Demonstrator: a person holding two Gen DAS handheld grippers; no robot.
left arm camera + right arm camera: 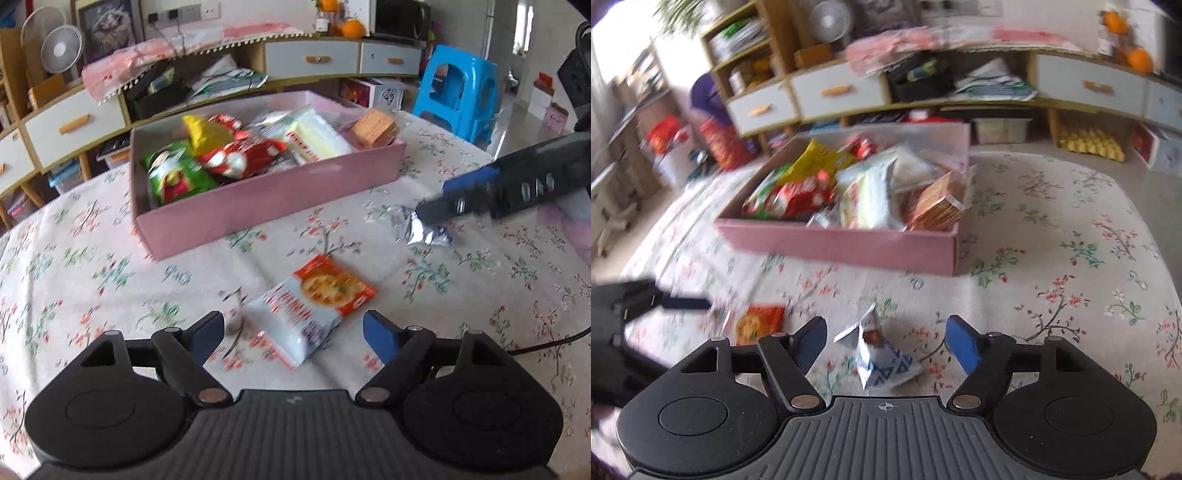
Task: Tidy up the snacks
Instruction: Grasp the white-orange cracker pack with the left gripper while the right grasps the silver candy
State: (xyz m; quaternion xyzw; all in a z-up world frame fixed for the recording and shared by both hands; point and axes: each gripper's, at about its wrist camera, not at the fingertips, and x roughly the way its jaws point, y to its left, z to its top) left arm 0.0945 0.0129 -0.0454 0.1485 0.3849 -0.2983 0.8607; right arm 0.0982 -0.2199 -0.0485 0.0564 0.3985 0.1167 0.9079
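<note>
Your left gripper (293, 334) has its jaws apart, and the white and orange snack packet (314, 310) lies on the floral tablecloth (92, 277) between them, not pressed by the pads. Your right gripper (886, 341) is also apart, with the small blue and white packet (881, 356) lying free between its fingers. Behind both stands the pink box (266, 199), already holding many snacks.
</note>
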